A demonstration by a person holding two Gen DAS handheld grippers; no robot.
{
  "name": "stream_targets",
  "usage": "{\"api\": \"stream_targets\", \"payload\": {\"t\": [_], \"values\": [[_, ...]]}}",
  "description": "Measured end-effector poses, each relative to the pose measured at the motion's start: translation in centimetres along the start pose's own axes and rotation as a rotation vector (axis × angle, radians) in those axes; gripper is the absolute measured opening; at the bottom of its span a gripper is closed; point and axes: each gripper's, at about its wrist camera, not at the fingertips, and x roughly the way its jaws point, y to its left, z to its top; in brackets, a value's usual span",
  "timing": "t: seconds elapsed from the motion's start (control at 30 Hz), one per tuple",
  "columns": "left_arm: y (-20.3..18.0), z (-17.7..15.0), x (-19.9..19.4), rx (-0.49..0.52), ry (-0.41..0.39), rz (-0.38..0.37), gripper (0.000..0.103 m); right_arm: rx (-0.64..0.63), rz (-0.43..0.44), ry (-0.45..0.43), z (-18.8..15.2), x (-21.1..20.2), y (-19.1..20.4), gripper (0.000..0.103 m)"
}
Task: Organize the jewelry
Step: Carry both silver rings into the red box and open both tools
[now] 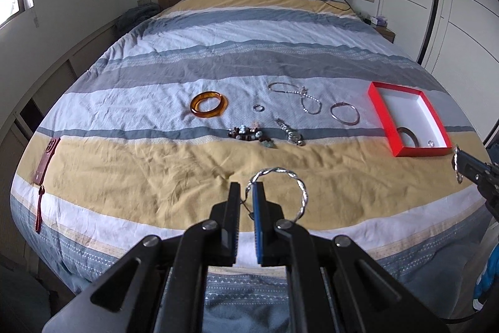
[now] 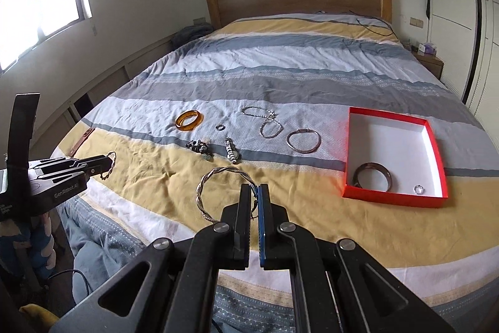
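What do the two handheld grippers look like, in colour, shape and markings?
Both are black, angular, linkage-style tools with silver round pivot bolts. The left gripper has two flat narrow fingers, one with a blue pad. The right gripper looks the same. Seen from the right wrist view, the left gripper's body carries white "GenRobot.AI" lettering and an upright black bracket.

The dark bangle (image 1: 407,135) sits half hidden behind the red box (image 1: 379,114) wall — the bead cluster (image 1: 249,134) beside the amber bangle (image 1: 209,104) is too small to resolve.

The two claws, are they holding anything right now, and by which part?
Each holds its own twisted silver bangle by the rim: the left claw pinches one bangle, and the right claw pinches another bangle.
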Motion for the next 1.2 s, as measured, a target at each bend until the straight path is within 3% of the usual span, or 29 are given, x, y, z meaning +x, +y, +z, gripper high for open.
{"api": "stream_targets", "payload": {"t": [0.33, 0.67, 1.0, 1.2], "values": [[-6.8, 1.9, -0.4, 0.104, -0.015, -0.052, 0.007, 0.082, -0.057, -0.03, -1.0, -2.3, -6.2, 0.004], [-14.2, 4.7, 2.0, 0.205, 0.003, -0.123, 0.007, 0.179, -0.121, -0.004, -2.2, -1.9, -13.1, 0.004], [-21.4, 7.5, 6.6, 0.302, 0.031, -0.18, 0.007, 0.253, -0.168, 0.047, -2.5, 1.5, -19.3, 0.004], [-25.4, 10.2, 10.6, 0.353, 0.043, -0.199, 0.007, 0.229, -0.184, 0.075, 0.1, 5.1, -22.5, 0.004]]}}
